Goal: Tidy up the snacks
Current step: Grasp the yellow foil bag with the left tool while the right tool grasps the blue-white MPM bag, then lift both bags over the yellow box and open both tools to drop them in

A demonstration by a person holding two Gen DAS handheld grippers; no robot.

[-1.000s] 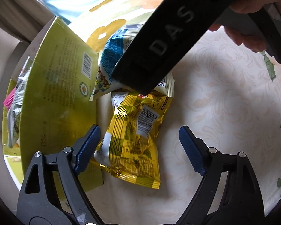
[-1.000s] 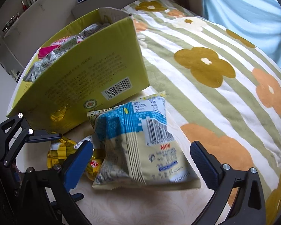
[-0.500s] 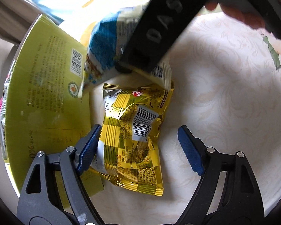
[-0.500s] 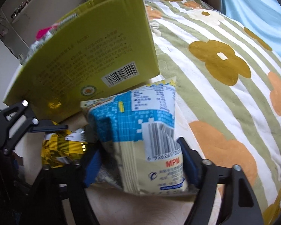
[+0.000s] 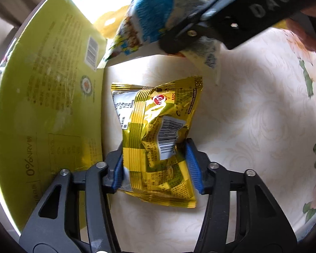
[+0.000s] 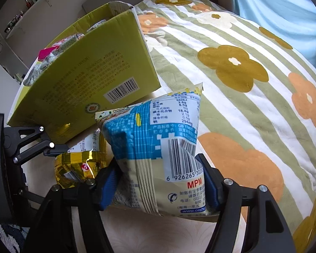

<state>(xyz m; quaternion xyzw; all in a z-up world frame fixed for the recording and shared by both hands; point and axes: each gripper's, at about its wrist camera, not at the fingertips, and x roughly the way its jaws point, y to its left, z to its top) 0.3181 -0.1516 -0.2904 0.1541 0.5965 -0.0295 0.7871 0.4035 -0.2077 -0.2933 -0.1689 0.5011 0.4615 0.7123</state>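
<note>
A yellow foil snack packet [image 5: 158,130] lies on the cream cover beside the box, and my left gripper [image 5: 155,166] is shut on its lower half, both blue pads pressing its sides. My right gripper [image 6: 160,187] is shut on a blue and cream snack packet [image 6: 158,139], holding it tilted above the cover. In the left wrist view that blue packet [image 5: 155,16] hangs over the far end of the yellow one, pinched by the right gripper [image 5: 191,31]. The yellow packet [image 6: 80,166] shows low on the left in the right wrist view.
A yellow-green cardboard box [image 6: 94,80] stands open just left of both packets, with several snack packets [image 6: 50,54] inside. A flowered striped blanket [image 6: 242,73] spreads to the right. A hand [image 5: 305,27] grips the right gripper's handle. A wall shelf [image 6: 31,2] is behind.
My left jaws went from wide open to closed on the yellow packet. The right jaws closed on the blue packet and raised it off the yellow one.
</note>
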